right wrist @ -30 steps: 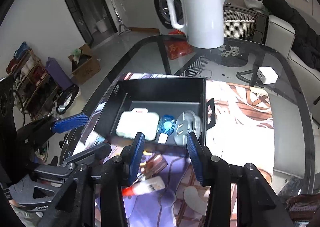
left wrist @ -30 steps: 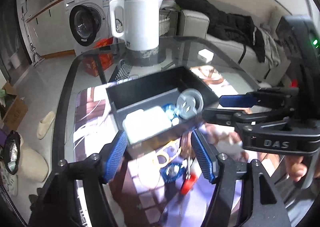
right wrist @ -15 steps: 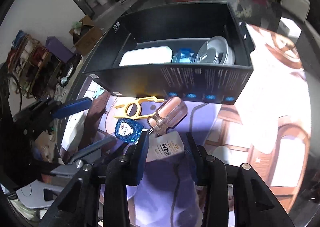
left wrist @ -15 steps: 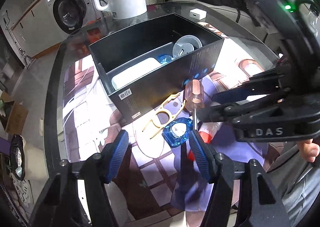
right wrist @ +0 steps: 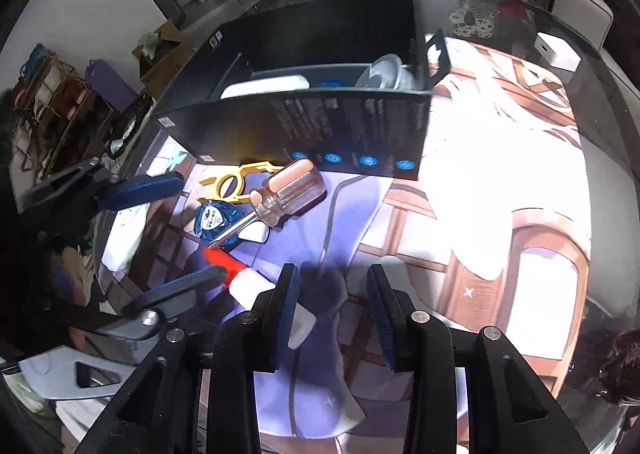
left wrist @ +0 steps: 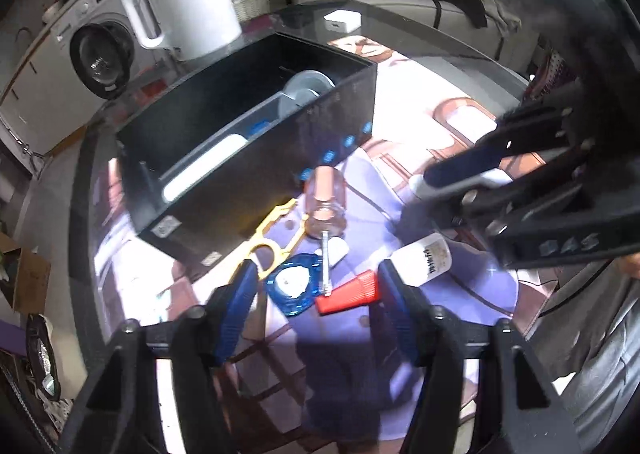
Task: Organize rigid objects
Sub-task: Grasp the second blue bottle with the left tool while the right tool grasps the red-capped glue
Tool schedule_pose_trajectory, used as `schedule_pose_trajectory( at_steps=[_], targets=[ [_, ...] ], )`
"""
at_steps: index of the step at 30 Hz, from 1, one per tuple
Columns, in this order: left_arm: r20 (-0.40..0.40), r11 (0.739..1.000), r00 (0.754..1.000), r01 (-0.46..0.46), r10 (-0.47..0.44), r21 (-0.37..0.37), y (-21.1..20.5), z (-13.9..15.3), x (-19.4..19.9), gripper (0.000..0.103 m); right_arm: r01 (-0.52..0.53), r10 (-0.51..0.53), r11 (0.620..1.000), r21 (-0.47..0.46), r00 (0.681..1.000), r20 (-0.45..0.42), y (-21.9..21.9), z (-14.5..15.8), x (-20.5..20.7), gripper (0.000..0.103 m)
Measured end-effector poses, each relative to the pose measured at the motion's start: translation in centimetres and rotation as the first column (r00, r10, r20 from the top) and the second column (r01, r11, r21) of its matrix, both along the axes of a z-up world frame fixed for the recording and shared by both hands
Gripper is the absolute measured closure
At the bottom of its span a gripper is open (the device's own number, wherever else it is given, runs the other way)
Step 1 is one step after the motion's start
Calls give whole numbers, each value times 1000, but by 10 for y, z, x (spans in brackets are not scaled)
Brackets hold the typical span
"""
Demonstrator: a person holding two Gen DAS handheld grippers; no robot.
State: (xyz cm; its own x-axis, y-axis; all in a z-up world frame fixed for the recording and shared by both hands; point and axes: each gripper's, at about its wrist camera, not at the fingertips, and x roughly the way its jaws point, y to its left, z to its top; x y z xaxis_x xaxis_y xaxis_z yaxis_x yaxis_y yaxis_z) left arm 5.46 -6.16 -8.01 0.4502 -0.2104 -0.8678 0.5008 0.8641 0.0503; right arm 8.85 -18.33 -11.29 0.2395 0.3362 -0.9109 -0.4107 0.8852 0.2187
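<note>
The left gripper, jaws apart and just been closing with nothing pressed between the pads, hangs over a cluster of small things on a printed mat: a blue round item, a red-capped white tube and the metal tip of a screwdriver sit between its blue fingers. A yellow plastic tool lies just beside them, touching the foot of a black box. The right gripper, also open and holding nothing, points down at bare mat just right of the tube's white end. The box holds a white case and a grey disc. A white kettle stands behind on the glass table.
</note>
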Motion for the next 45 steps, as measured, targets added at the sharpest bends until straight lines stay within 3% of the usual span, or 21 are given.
schedule_pose_trajectory(
  at_steps=[6, 14, 19, 22, 23, 24, 25, 26, 28, 35, 37, 38, 45],
  targets=[
    [-47, 999, 999, 5, -7, -39, -1, 1, 3, 77, -31, 30, 997, 65, 999, 16, -12, 13, -8, 66],
    [-109, 999, 994, -18, 14, -28, 13, -11, -9, 77, -141, 139, 988, 59, 990, 41, 24, 9, -17, 66],
    [-98, 998, 994, -48, 44, -39, 27, -7, -16, 76, -221, 221, 973, 64, 975, 18, 42, 1, -30, 65],
    [-91, 997, 994, -61, 57, -42, 31, -4, -16, 68, -269, 269, 963, 5, 962, 49, 55, -1, -46, 61],
    [-84, 997, 995, -65, 61, -39, 31, -4, -16, 58, -280, 281, 960, -22, 959, 44, 60, -5, -49, 61],
    [-72, 997, 995, -68, 66, -33, 31, -2, -15, 46, -289, 290, 956, -42, 956, 33, 63, -9, -50, 68],
    [-50, 997, 996, -72, 71, -21, 29, -1, -14, 46, -294, 297, 954, -64, 955, 27, 66, -13, -52, 76],
    [-21, 997, 997, -77, 77, -3, 27, 0, -13, 46, -294, 299, 951, -98, 954, 34, 68, -15, -55, 82],
    [7, 998, 998, -70, 70, 11, 23, 1, -9, 45, -271, 282, 952, -142, 958, 59, 67, -13, -56, 82],
    [-9, 998, 1000, -27, 27, 49, 3, -14, 6, 45, -150, 160, 979, -140, 985, 62, 30, -12, -36, 82],
    [-12, 998, 999, -30, 31, 56, 0, -14, 9, 53, -136, 142, 985, -104, 989, 47, 25, -12, -31, 82],
    [-14, 997, 999, -31, 31, 68, 0, -13, 11, 65, -132, 136, 987, -94, 990, 42, 24, -12, -30, 82],
    [-38, 997, 999, -7, 10, 77, 0, -12, -2, 68, -144, 148, 986, -83, 988, 40, 23, -9, -26, 82]
  ],
)
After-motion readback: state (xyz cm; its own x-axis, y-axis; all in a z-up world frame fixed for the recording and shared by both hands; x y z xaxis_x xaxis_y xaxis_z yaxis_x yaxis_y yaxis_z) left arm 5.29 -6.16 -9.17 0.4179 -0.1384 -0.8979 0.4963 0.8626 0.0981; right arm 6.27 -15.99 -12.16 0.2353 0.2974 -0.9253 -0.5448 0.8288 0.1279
